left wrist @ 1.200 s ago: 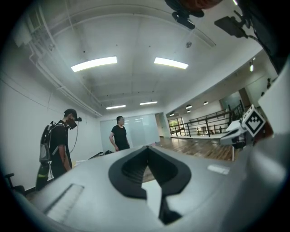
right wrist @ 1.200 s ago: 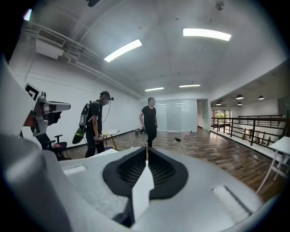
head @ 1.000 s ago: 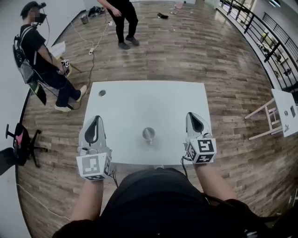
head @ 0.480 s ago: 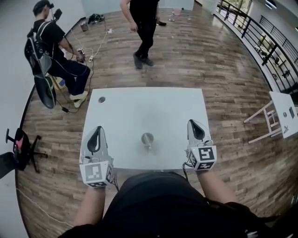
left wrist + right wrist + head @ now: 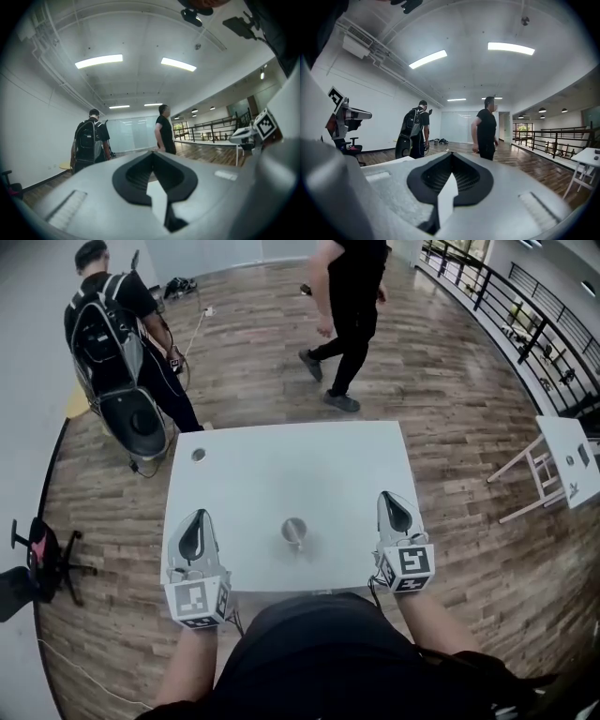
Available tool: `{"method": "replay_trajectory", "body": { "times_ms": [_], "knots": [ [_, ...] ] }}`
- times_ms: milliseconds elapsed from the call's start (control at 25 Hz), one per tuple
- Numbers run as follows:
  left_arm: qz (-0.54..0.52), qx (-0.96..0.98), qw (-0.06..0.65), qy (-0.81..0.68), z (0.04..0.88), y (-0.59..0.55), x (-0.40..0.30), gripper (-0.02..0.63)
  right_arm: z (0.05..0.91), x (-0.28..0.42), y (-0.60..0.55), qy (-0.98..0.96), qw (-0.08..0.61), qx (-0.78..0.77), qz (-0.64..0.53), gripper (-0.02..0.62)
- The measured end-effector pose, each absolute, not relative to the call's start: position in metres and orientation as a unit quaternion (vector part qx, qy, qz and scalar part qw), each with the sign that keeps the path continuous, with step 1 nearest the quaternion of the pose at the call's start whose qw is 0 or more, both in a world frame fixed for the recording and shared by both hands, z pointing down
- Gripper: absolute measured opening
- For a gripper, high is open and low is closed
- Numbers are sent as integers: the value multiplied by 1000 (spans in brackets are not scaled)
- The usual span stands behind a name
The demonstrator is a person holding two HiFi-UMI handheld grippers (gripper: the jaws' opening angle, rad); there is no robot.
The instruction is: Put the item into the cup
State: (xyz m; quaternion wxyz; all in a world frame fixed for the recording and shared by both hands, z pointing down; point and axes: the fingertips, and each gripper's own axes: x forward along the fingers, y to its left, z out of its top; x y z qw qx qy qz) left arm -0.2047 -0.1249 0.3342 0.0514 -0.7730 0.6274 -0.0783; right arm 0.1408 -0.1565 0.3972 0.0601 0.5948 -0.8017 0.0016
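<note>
Jaws of both the left gripper (image 5: pixel 198 519) and right gripper (image 5: pixel 391 500) are closed, empty, at the near edge of the white table (image 5: pixel 281 456). Between them, well apart, stands the metal cup (image 5: pixel 294 532); bare tabletop lies beyond.

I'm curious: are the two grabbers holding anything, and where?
Nothing is held. The left hand-held gripper and the right hand-held gripper are both shut and empty, clear of the small grey metal cup.
</note>
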Motion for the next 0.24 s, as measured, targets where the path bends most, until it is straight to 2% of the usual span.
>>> {"method": "replay_trajectory", "body": {
  "times_ms": [240],
  "knots": [
    [-82, -775, 46, 624, 338, -134, -210, 6, 403, 134, -159, -800, 67, 596, 5, 0]
  ]
}}
